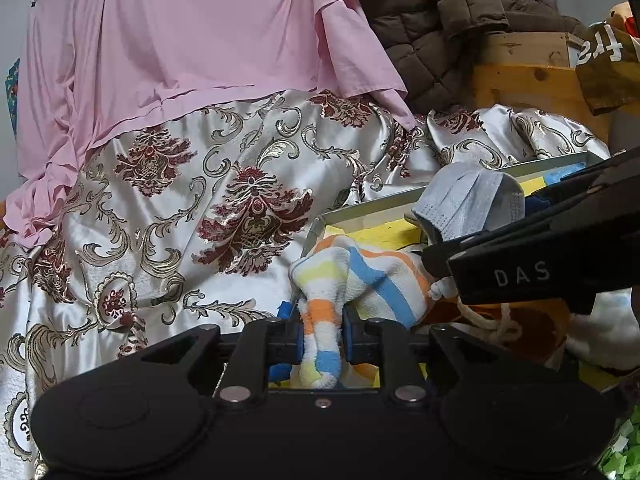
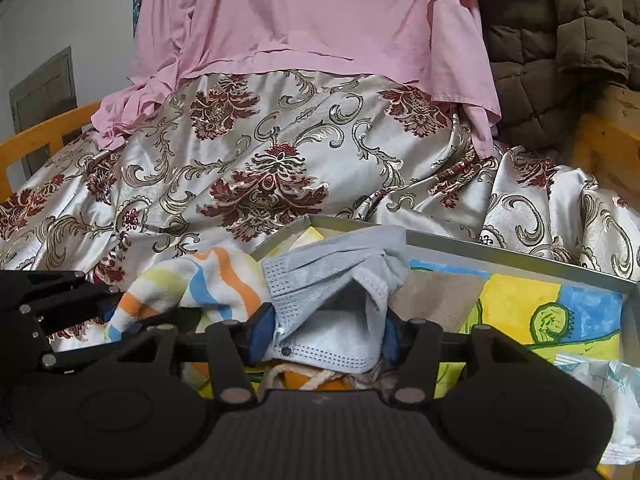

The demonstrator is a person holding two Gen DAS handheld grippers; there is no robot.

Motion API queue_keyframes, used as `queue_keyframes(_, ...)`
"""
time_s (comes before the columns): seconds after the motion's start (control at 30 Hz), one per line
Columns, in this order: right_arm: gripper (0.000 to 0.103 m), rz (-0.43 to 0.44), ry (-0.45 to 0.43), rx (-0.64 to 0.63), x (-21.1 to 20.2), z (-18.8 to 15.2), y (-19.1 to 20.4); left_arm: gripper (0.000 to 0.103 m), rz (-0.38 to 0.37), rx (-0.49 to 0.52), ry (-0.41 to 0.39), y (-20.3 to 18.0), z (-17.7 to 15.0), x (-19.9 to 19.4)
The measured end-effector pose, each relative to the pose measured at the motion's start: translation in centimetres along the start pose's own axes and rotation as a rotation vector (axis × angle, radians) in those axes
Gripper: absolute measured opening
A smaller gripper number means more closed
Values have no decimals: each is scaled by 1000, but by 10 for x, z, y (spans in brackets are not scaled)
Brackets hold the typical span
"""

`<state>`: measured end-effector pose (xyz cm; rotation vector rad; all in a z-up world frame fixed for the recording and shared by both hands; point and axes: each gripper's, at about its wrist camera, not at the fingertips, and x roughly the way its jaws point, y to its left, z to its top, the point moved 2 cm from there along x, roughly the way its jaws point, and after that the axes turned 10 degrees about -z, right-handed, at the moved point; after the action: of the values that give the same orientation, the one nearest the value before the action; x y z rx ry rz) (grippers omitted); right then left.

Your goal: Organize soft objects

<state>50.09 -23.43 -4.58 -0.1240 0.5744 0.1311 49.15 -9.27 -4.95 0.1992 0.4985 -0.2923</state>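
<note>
The left tongs (image 1: pixel 322 332) are clenched on a striped towel (image 1: pixel 360 272), pinching a bunched-up bit of it between the two blue pads. The rest of the towel flops forward and to the right of those tongs, over the near corner of a shallow grey tray (image 2: pixel 520 250). I think it is pinched by a small fold because soft cloth has no hard edge to grab, so a squeezed lump is the easiest thing to hold. The right tongs (image 2: pixel 328 332) are grasping a pale blue face mask (image 2: pixel 320 276). The mask is puffed up between the pads and rises just ahead of them, over the tray. The pads sit wider apart here, likely because the mask is thick and crumpled. The two tongs are close together, the left ones just to the left of the right ones, so the towel and the mask almost touch. The tray bottom has a bright yellow, blue and green drawing (image 2: pixel 552 312) on it, off to the right of the right tongs. Under the mask there is something orange with a cream rope (image 1: pixel 492 324), but I cannot tell what it is. The tray rests on a shiny bedspread with dark red flowers (image 1: pixel 248 208), which spreads out ahead of both tongs. Farther ahead hang a pink sheet (image 1: pixel 192 40) and a brown quilted coat (image 2: pixel 568 40). My guess is that the soft things are being sorted in the tray, and both are held up so they can be put where they belong.
</note>
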Motion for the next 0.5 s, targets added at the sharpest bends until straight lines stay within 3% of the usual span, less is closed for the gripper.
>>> queue_keyframes(0.2, 66, -13, 16, 19, 0, -1, 1, 26, -4, -13, 18, 3, 0, -2)
queue_keyframes(0.5, 81, -13, 10, 33, -6, -1, 2, 46, -61, -36, 56, 5, -2, -8)
